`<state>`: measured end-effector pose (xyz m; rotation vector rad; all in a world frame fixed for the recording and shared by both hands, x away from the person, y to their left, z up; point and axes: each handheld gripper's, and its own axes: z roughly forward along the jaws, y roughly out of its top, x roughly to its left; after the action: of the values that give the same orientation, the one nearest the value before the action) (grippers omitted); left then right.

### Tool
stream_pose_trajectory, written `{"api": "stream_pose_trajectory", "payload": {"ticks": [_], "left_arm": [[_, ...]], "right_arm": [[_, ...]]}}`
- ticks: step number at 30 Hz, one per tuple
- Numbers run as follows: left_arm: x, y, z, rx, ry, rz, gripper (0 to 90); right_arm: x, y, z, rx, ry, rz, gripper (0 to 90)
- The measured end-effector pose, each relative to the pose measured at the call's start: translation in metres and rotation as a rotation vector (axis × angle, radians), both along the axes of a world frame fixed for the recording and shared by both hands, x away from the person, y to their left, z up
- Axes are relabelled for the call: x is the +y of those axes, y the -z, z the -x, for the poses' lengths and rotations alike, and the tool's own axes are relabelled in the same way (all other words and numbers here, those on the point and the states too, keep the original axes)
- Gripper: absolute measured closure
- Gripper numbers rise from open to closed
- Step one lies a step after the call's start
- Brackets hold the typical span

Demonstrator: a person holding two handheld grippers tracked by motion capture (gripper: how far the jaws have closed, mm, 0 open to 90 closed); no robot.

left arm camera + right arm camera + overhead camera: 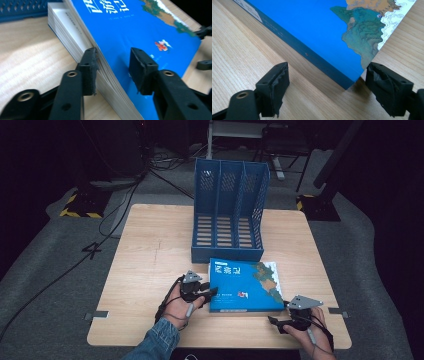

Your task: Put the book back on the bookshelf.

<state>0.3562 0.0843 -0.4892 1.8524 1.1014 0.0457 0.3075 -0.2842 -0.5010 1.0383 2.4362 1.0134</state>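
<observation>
A thick blue book (pixel 245 285) with a map picture on its cover lies flat on the wooden table (pixel 150 245), just in front of a blue file organizer (pixel 227 215). My left gripper (pixel 212 292) is at the book's left edge. In the left gripper view its jaws (pixel 113 71) straddle that edge of the book (pixel 130 32): one pad lies against the page block, the other stands over the cover. My right gripper (pixel 278 312) stands open at the book's near right corner. That corner of the book (pixel 312 27) points between its spread jaws (pixel 327 82).
The organizer has three upright slots that open toward me, and its base (pixel 22 8) sits close behind the book. Bare tabletop lies to the left and along the front edge. Cables, yellow-black stand bases and dark floor surround the table.
</observation>
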Motion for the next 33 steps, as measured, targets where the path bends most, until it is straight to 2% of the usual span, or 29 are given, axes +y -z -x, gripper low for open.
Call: {"api": "stream_pose_trajectory", "payload": {"ticks": [1, 3, 4, 5, 6, 7, 9, 10, 13, 15, 18, 20, 21, 22, 23, 24, 26, 28, 29, 33], "left_arm": [[-0.001, 0.000, 0.000, -0.001, 0.004, 0.007, 62.7], [-0.001, -0.002, 0.000, -0.020, 0.018, -0.017, 61.5], [-0.001, -0.002, -0.001, -0.041, 0.039, -0.063, 60.4], [-0.002, -0.002, -0.004, -0.041, 0.060, -0.100, 56.7], [-0.003, -0.002, -0.005, -0.036, 0.063, -0.108, 52.2], [-0.004, -0.002, -0.006, -0.013, 0.056, -0.105, 50.1], [-0.004, -0.005, -0.010, 0.013, 0.076, -0.117, 49.9], [-0.004, -0.007, -0.011, 0.007, 0.087, -0.129, 50.0], [-0.007, -0.010, -0.011, -0.062, 0.104, -0.156, 50.7], [-0.006, -0.012, -0.011, -0.077, 0.103, -0.129, 55.3], [-0.004, -0.012, -0.014, -0.064, 0.112, -0.069, 63.3], [-0.004, -0.010, -0.015, -0.049, 0.109, -0.054, 69.1], [-0.001, -0.012, -0.017, -0.028, 0.100, -0.023, 75.5], [-0.001, -0.012, -0.017, -0.028, 0.100, -0.023, 79.6], [0.000, -0.019, -0.016, -0.006, 0.113, 0.003, 83.6], [0.000, -0.019, -0.016, -0.006, 0.113, 0.003, 84.6], [-0.004, -0.028, -0.013, -0.028, 0.126, -0.043, 85.0], [-0.008, -0.035, -0.012, -0.031, 0.131, -0.075, 85.2], [-0.009, -0.039, -0.013, -0.007, 0.133, -0.074, 85.3], [-0.010, -0.045, -0.015, -0.005, 0.136, -0.068, 85.4]], "right_arm": [[0.000, 0.000, 0.000, -0.002, -0.001, 0.000, 19.0], [0.000, 0.000, 0.000, -0.002, 0.000, 0.001, 18.6], [0.001, 0.000, 0.000, -0.002, 0.000, 0.001, 18.5], [0.001, 0.000, 0.000, -0.002, 0.000, -0.001, 18.0], [0.001, 0.001, 0.000, -0.004, 0.001, -0.003, 17.3], [0.001, 0.001, 0.000, -0.005, 0.001, -0.003, 16.9], [0.001, 0.001, 0.000, -0.006, 0.002, -0.004, 16.8], [0.001, 0.002, 0.000, -0.008, 0.003, -0.007, 16.7], [0.002, 0.002, 0.000, -0.012, 0.004, -0.010, 15.6], [0.002, 0.002, 0.000, -0.012, 0.005, -0.009, 15.3], [0.002, 0.003, 0.000, -0.018, 0.004, -0.013, 15.3], [0.001, 0.003, 0.001, -0.018, 0.004, -0.014, 15.4], [0.000, 0.003, 0.000, -0.020, 0.003, -0.017, 17.9], [0.000, 0.003, 0.000, -0.020, 0.003, -0.017, 17.9], [-0.002, -0.001, 0.002, -0.046, 0.002, -0.018, 21.2], [-0.002, -0.001, 0.002, -0.046, 0.002, -0.018, 21.2], [-0.004, -0.008, 0.005, -0.078, 0.013, -0.014, 21.5], [-0.006, -0.014, 0.007, -0.108, 0.027, -0.007, 20.5], [-0.005, -0.018, 0.008, -0.141, 0.025, 0.002, 20.6], [0.000, -0.024, 0.010, -0.172, 0.003, -0.004, 20.6]]}}
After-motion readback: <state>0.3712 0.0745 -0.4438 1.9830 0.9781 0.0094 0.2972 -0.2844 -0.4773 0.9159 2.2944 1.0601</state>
